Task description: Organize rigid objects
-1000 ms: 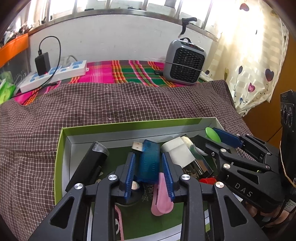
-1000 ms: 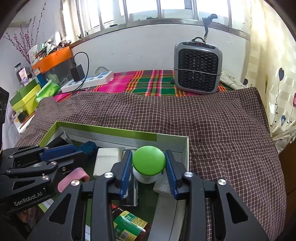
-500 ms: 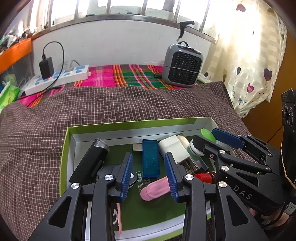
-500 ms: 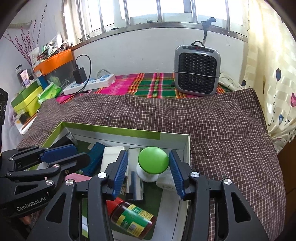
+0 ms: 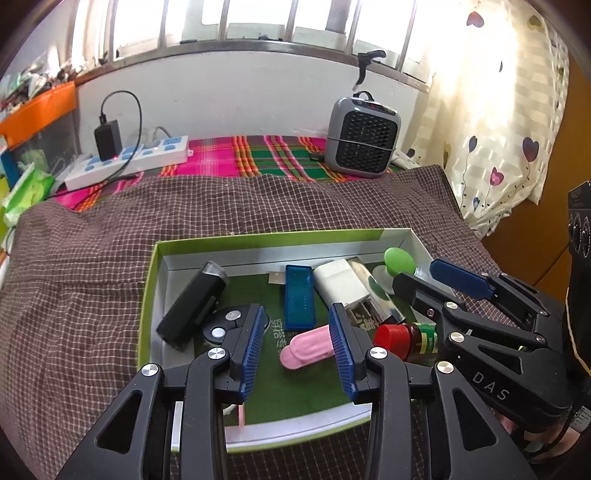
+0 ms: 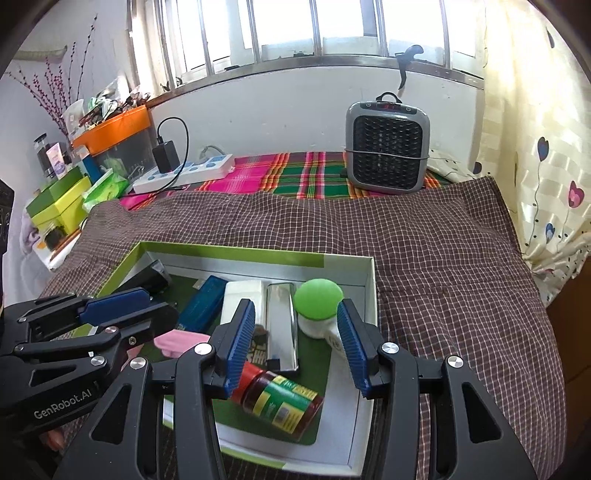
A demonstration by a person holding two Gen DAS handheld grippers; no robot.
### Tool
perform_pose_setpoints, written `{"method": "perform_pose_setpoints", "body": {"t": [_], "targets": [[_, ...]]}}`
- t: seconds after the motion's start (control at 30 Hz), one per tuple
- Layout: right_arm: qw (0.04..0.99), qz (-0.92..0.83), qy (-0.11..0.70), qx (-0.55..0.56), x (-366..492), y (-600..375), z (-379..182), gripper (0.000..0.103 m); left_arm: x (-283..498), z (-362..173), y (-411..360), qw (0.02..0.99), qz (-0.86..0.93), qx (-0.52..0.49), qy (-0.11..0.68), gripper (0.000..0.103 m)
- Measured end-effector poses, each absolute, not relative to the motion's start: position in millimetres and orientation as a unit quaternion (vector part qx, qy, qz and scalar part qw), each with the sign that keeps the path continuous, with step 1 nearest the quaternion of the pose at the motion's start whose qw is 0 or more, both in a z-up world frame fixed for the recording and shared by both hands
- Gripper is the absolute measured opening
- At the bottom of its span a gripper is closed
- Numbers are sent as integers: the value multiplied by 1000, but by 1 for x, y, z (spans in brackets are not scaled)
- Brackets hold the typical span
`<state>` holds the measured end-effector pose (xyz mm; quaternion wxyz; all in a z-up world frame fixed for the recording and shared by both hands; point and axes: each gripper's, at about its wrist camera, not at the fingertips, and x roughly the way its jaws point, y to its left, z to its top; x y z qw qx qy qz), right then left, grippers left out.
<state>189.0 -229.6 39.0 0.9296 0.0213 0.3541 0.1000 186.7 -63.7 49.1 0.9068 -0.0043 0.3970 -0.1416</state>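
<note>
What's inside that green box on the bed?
Inside the green box lie a black case, blue USB device, white adapter, shiny metal bar, green-capped bottle, pink clip and red-lidded jar. The tools hide some of the floor.

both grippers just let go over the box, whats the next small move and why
Probably lift both clear of the green box. The left gripper stands open above the pink clip, the right gripper open around the green-capped bottle, pads touching nothing; both items lie inside.

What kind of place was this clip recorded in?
Likely a home room: a cloth-covered table under a barred window, with a small space heater, a power strip and a heart-print curtain.
</note>
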Motion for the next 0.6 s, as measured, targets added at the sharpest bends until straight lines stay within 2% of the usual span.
{"method": "perform_pose_setpoints", "body": {"t": [0.6], "targets": [[933, 97, 346, 13, 143, -221, 44, 48, 136, 58, -61, 923, -98, 10, 372, 37]]}}
